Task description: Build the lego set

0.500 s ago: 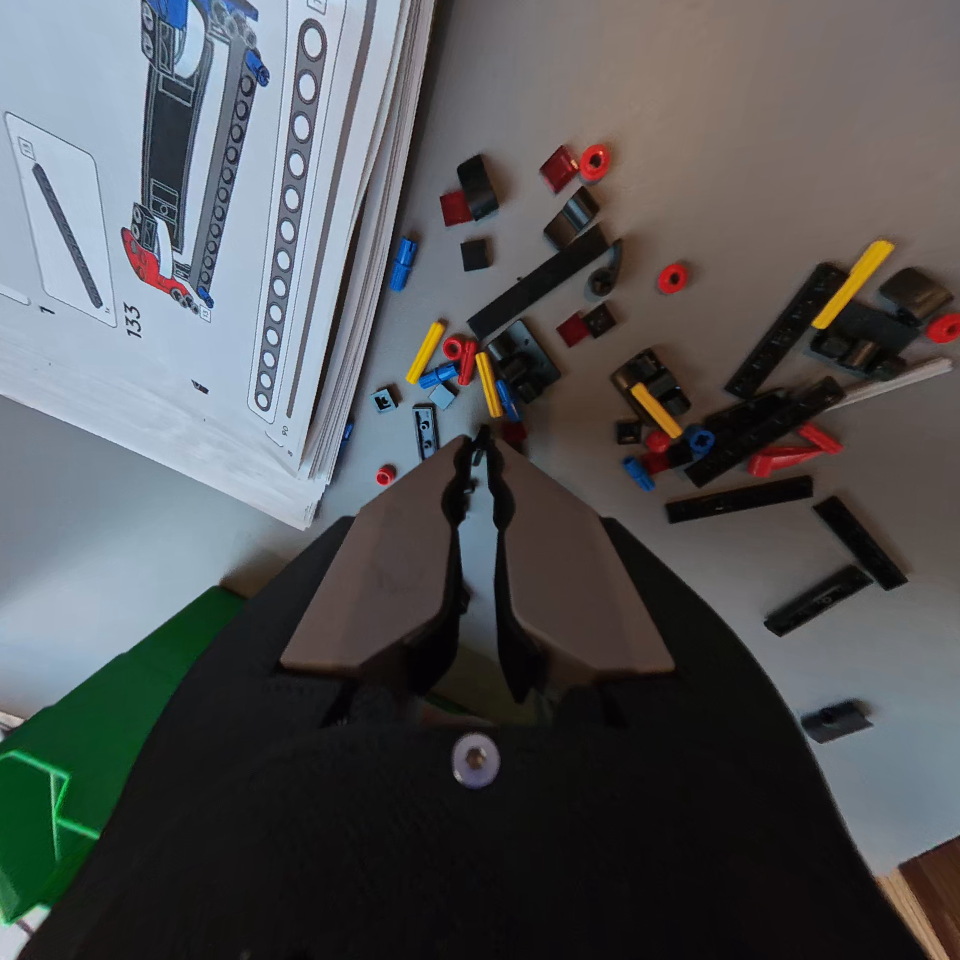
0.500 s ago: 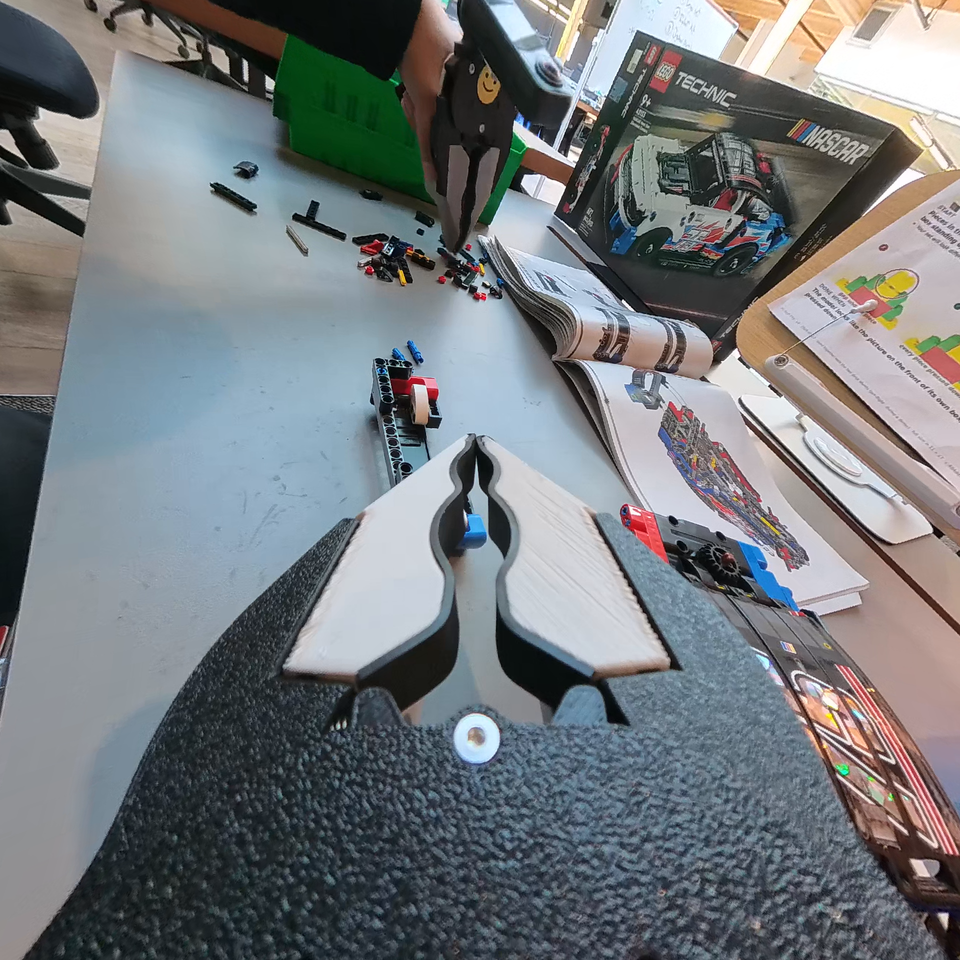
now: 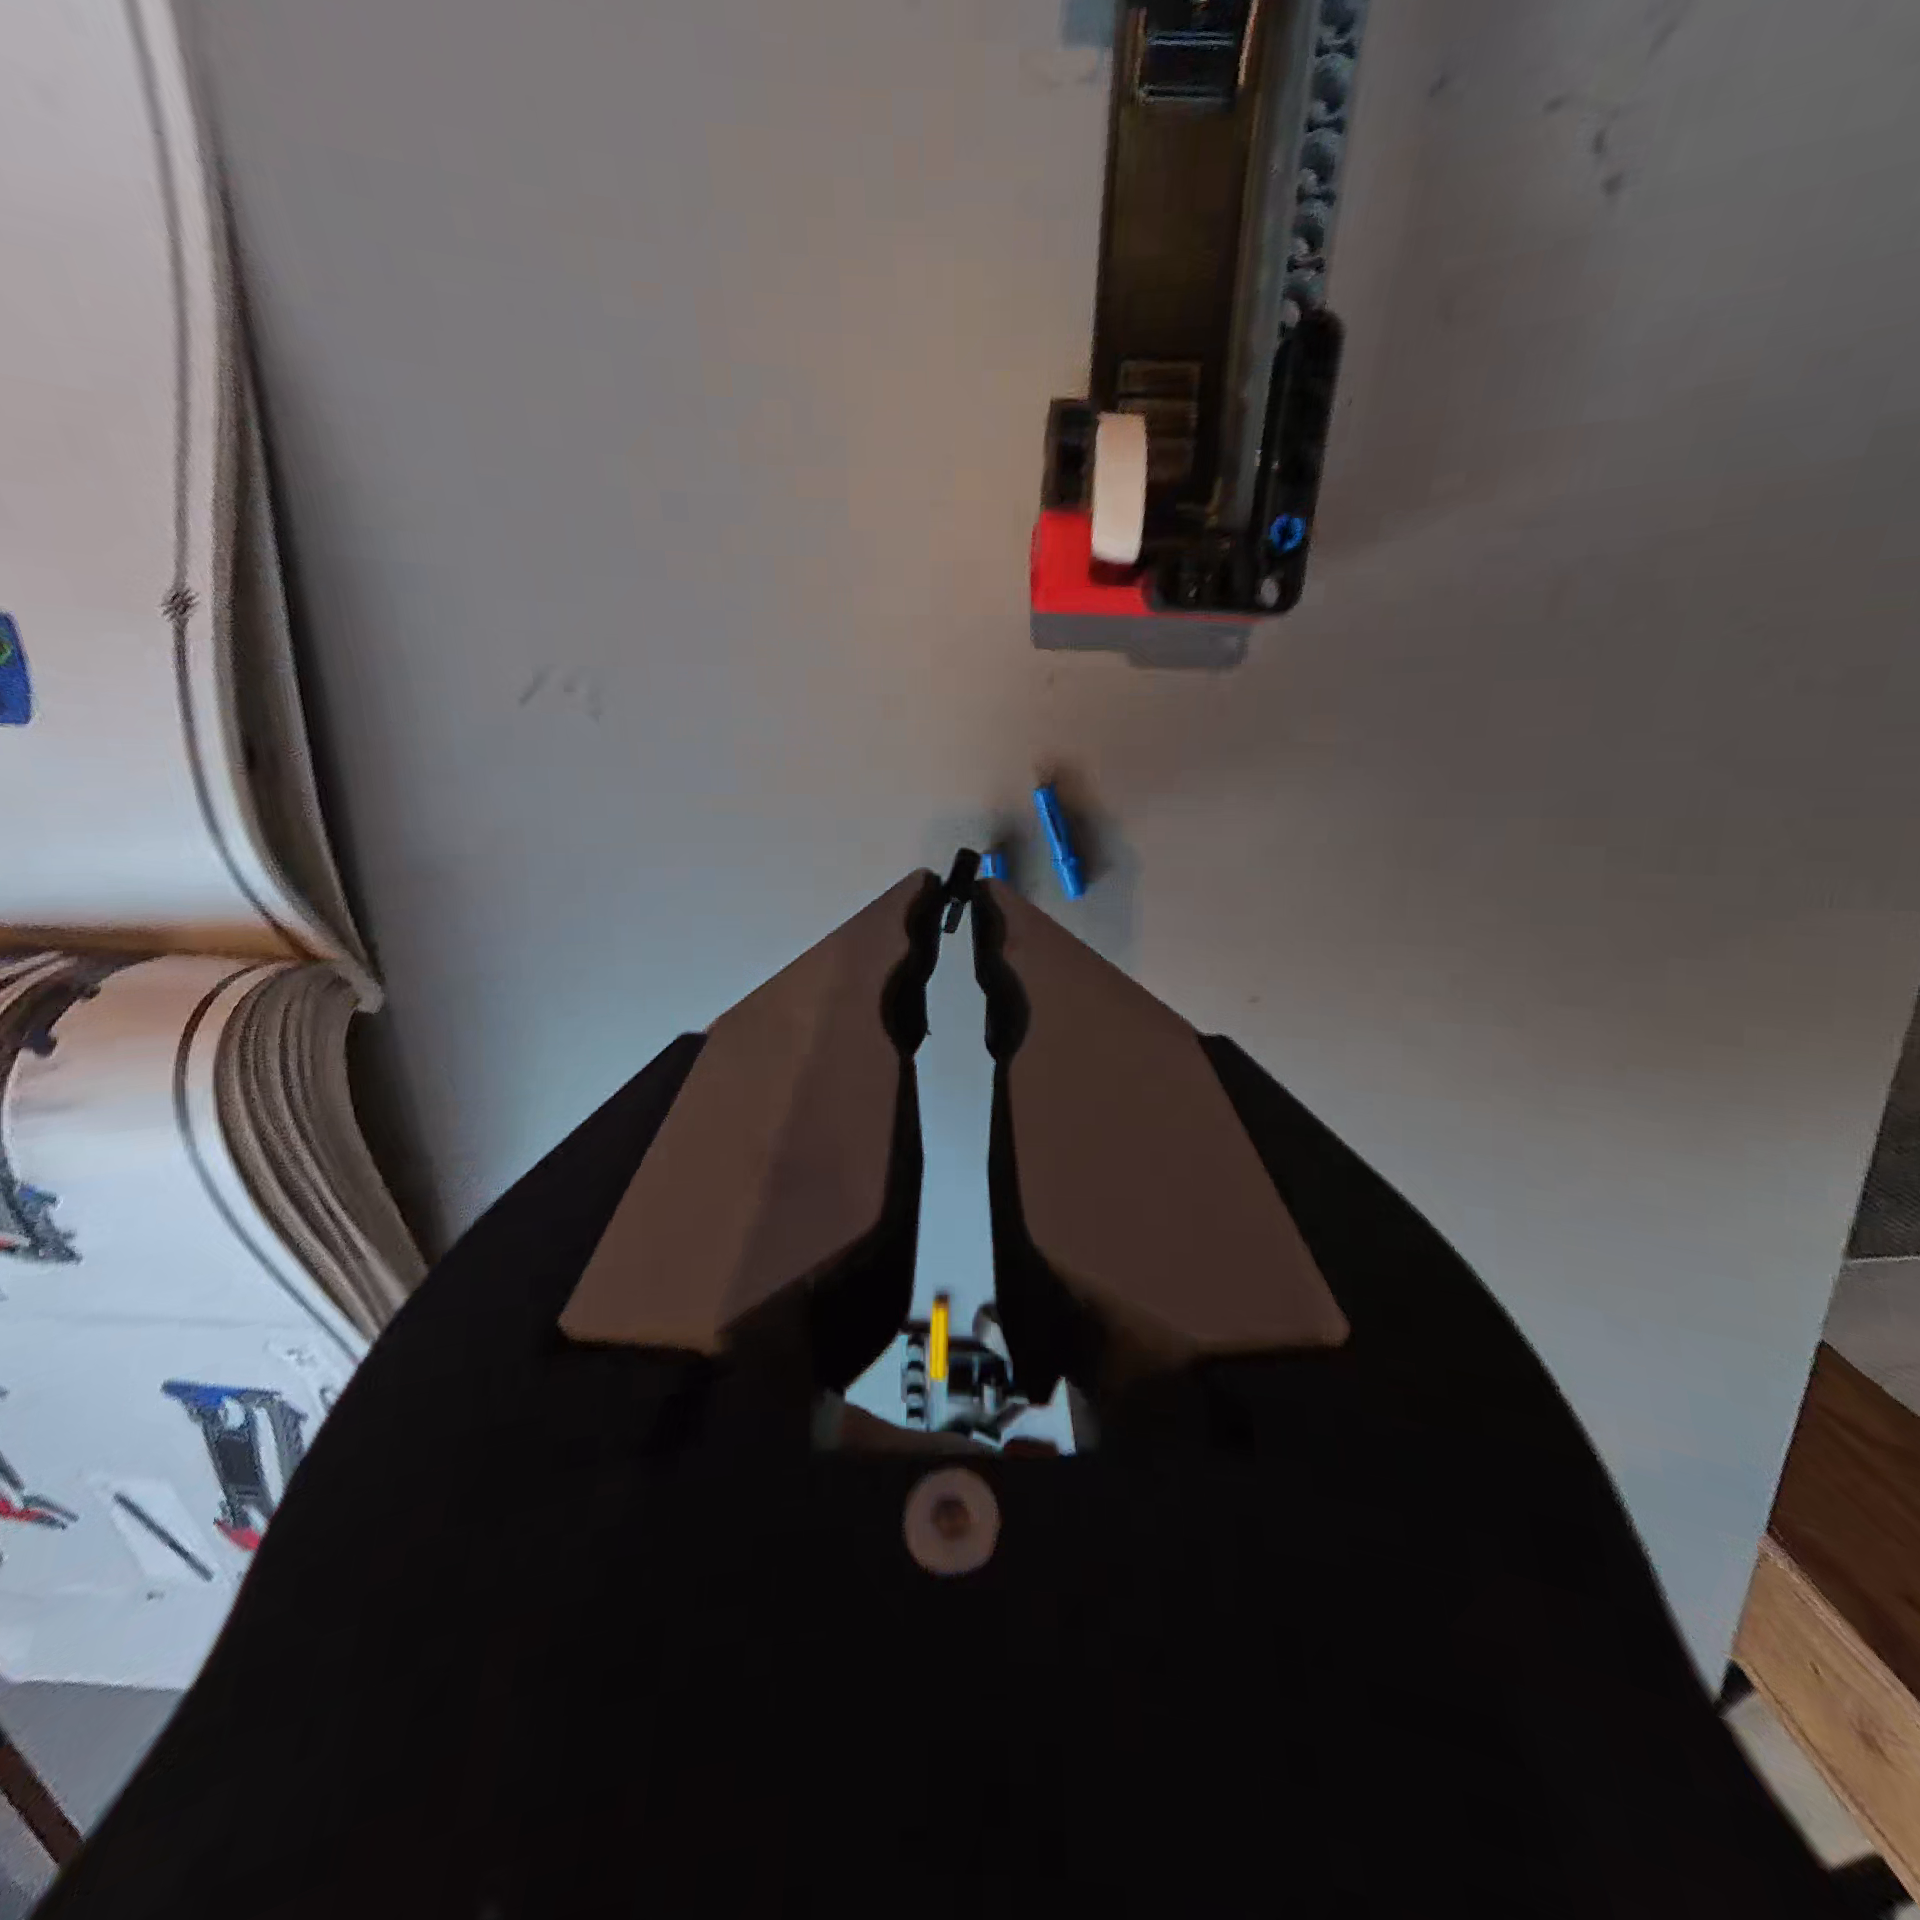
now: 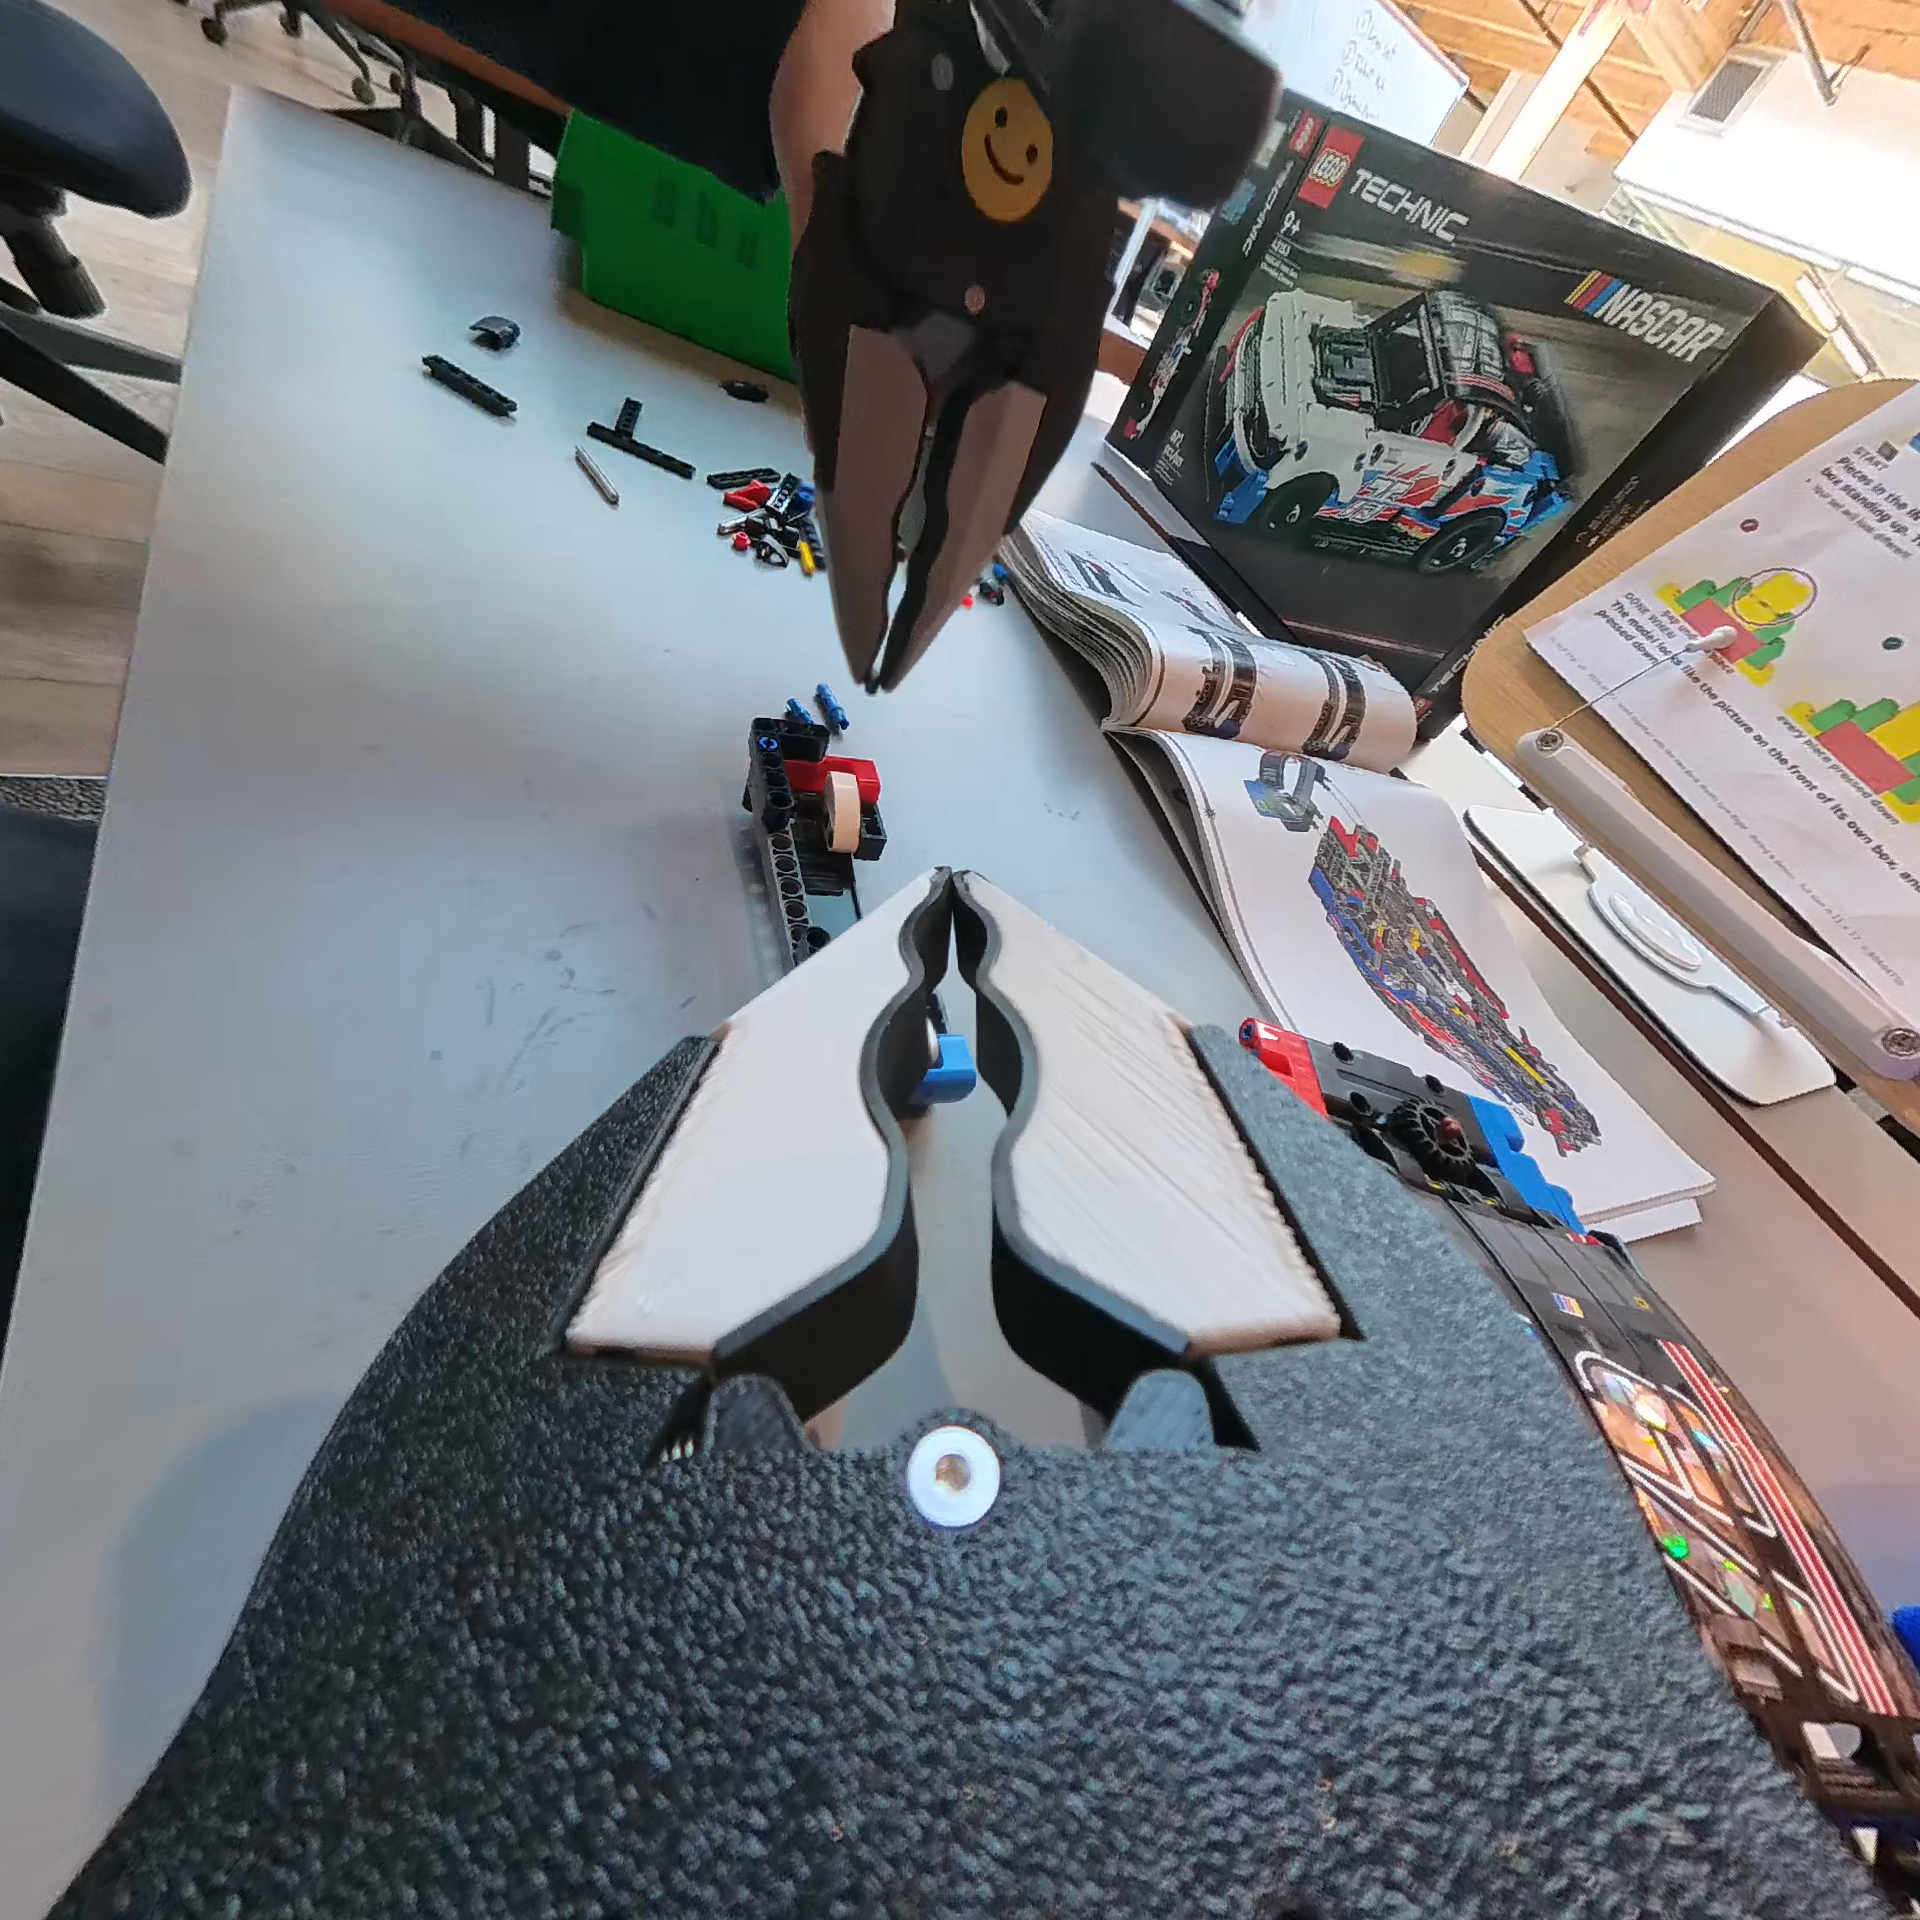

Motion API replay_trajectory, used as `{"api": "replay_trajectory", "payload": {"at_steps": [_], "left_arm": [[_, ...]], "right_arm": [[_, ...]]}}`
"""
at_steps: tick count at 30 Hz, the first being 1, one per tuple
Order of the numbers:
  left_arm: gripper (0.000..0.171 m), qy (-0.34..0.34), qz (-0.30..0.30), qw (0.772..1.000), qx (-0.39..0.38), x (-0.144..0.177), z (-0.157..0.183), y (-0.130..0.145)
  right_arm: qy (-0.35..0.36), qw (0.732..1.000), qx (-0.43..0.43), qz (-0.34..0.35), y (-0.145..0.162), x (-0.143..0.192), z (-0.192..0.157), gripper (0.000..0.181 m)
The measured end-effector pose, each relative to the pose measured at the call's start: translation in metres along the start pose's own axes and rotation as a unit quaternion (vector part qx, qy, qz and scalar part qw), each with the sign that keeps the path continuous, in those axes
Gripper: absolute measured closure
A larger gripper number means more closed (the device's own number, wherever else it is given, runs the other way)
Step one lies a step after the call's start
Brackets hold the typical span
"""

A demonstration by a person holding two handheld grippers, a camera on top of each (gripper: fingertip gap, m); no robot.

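Above the black beam sub-assembly on the grey worktop, the left gripper hangs tip-down with its jaws together, pinching a small black piece at the very tip. Beyond that sub-assembly, just off its red end, lie two loose blue pins; the gripper's tip is over them in the left wrist view. The right gripper sits on the near side of the sub-assembly, its jaws closed at the tip, with a blue piece showing in the gap behind; whether it is gripped cannot be told. To the right of the sub-assembly lies the open instruction booklet. The step looks like bringing the black piece to the sub-assembly. Done well, the descent stays slow, the piece lines up with its hole, and the right gripper steadies the beam against the push.
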State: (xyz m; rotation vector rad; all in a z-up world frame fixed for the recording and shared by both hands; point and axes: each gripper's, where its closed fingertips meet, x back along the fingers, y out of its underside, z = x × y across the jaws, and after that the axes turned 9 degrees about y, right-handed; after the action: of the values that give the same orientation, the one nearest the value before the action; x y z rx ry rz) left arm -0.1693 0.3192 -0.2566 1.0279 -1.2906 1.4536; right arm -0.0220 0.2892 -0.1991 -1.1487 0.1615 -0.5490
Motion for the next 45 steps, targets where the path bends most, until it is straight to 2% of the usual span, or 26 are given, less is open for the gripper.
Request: {"api": "replay_trajectory", "payload": {"at_steps": [5, 9, 13, 15, 17, 19, 20, 22, 24, 26, 27, 29, 32, 34, 35, 37, 39, 42, 45], "left_arm": [[0.168, 0.027, -0.004, 1.000, 0.016, -0.012, 0.005, -0.004], [0.158, 0.039, -0.004, 0.998, 0.043, -0.016, 0.005, -0.001], [0.156, 0.034, -0.024, 0.998, 0.056, -0.003, 0.009, 0.012], [0.151, 0.008, -0.039, 0.997, 0.073, 0.022, 0.006, 0.033], [0.142, -0.018, -0.036, 0.991, 0.124, 0.055, 0.000, 0.062], [0.148, -0.073, -0.031, 0.980, 0.184, 0.089, -0.013, 0.102], [0.148, -0.115, -0.033, 0.969, 0.217, 0.105, -0.023, 0.126], [0.147, -0.192, -0.040, 0.932, 0.306, 0.129, -0.038, 0.177], [0.150, -0.203, -0.016, 0.907, 0.369, 0.132, -0.039, 0.207], [0.159, -0.246, -0.001, 0.873, 0.422, 0.132, -0.050, 0.233], [0.153, -0.232, 0.013, 0.872, 0.431, 0.124, -0.051, 0.235], [0.148, -0.211, 0.023, 0.888, 0.408, 0.107, -0.053, 0.232], [0.128, -0.184, -0.016, 0.924, 0.334, 0.084, -0.056, 0.228], [0.131, -0.155, -0.040, 0.954, 0.254, 0.071, -0.055, 0.218], [0.139, -0.150, -0.048, 0.963, 0.217, 0.069, -0.056, 0.212], [0.142, -0.142, -0.082, 0.967, 0.193, 0.068, -0.063, 0.214], [0.147, -0.114, -0.090, 0.969, 0.201, 0.066, -0.068, 0.217], [0.149, -0.086, -0.121, 0.965, 0.215, 0.061, -0.074, 0.234], [0.154, -0.068, -0.112, 0.965, 0.227, 0.056, -0.079, 0.238]], "right_arm": [[0.001, 1.000, 0.002, 0.000, 0.000, 0.000, -0.001, 0.181], [-0.001, 1.000, 0.004, 0.001, 0.000, 0.001, -0.001, 0.181], [0.001, 1.000, 0.003, 0.000, 0.000, 0.002, -0.001, 0.181], [0.001, 1.000, 0.000, 0.002, 0.000, 0.003, 0.000, 0.181], [-0.001, 1.000, -0.001, 0.004, -0.001, 0.003, 0.000, 0.181], [-0.003, 1.000, -0.002, 0.004, -0.002, 0.003, -0.001, 0.181], [-0.005, 1.000, -0.001, 0.005, -0.002, 0.003, -0.002, 0.181], [-0.007, 1.000, 0.002, 0.005, -0.002, 0.003, -0.004, 0.181], [-0.008, 1.000, 0.005, 0.003, -0.002, 0.002, -0.005, 0.181], [-0.007, 1.000, 0.003, 0.001, -0.001, 0.001, -0.004, 0.181], [-0.006, 1.000, 0.000, 0.000, -0.001, 0.001, -0.003, 0.181], [-0.004, 1.000, -0.008, -0.003, 0.000, 0.000, -0.001, 0.181], [-0.004, 1.000, -0.009, -0.007, 0.001, -0.001, 0.000, 0.181], [-0.007, 1.000, -0.002, -0.009, 0.002, -0.001, -0.002, 0.181], [-0.007, 1.000, 0.002, -0.010, 0.003, -0.001, -0.003, 0.181], [-0.008, 1.000, 0.009, -0.015, 0.004, -0.002, -0.005, 0.181], [-0.009, 1.000, 0.011, -0.019, 0.005, -0.003, -0.006, 0.181], [-0.013, 1.000, 0.008, -0.021, 0.006, -0.004, -0.006, 0.181], [-0.014, 1.000, 0.006, -0.020, 0.006, -0.003, -0.005, 0.181]]}}
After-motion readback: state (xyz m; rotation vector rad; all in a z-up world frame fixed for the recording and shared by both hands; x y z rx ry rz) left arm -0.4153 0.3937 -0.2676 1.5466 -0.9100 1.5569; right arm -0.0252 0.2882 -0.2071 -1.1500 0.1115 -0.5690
